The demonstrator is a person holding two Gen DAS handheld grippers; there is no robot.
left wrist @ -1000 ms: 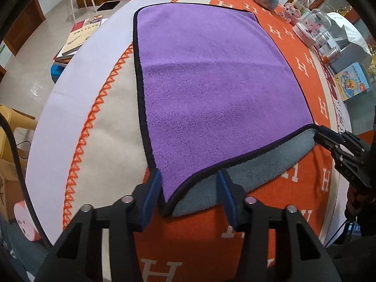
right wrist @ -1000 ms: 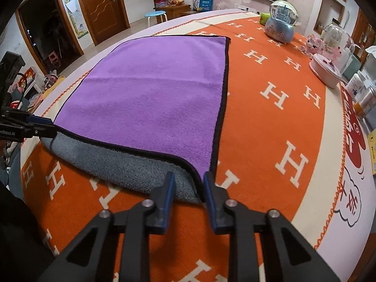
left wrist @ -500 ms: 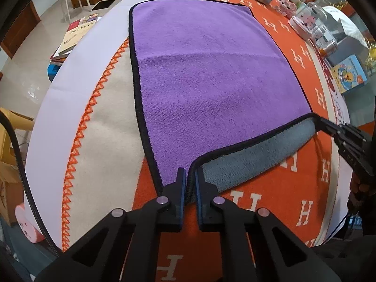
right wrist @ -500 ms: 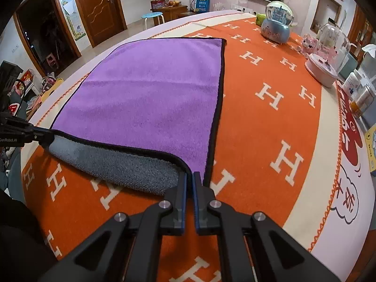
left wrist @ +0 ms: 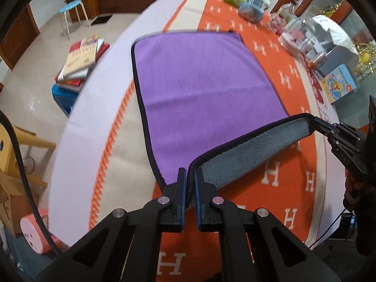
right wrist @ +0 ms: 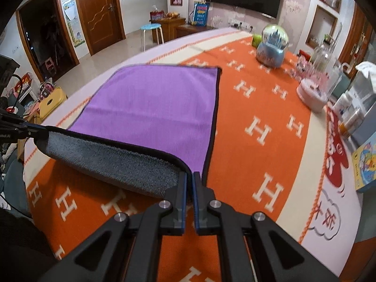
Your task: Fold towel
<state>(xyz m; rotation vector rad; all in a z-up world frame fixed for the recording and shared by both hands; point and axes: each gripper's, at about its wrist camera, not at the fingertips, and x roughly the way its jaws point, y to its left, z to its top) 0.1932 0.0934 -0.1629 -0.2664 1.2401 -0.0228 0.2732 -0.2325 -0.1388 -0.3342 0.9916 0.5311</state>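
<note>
A purple towel point(left wrist: 202, 80) with a black hem and a grey underside lies on the orange tablecloth; it also shows in the right wrist view point(right wrist: 152, 108). My left gripper point(left wrist: 190, 176) is shut on the towel's near left corner. My right gripper point(right wrist: 189, 178) is shut on the near right corner and also shows at the right of the left wrist view point(left wrist: 316, 119). The near edge is lifted off the table between them, so the grey underside point(right wrist: 112, 162) faces me. The far part lies flat.
A snow globe point(right wrist: 272, 47), a pink glass-domed box point(right wrist: 315, 89), bottles and a picture book point(left wrist: 339, 84) stand along the table's right side. The table's left edge point(left wrist: 77, 122) drops to the floor, with stacked books point(left wrist: 80, 58) and a stool point(left wrist: 72, 11).
Both grippers closed on the towel's near corners, then rose and lifted the near edge off the table, turning up more of the grey underside.
</note>
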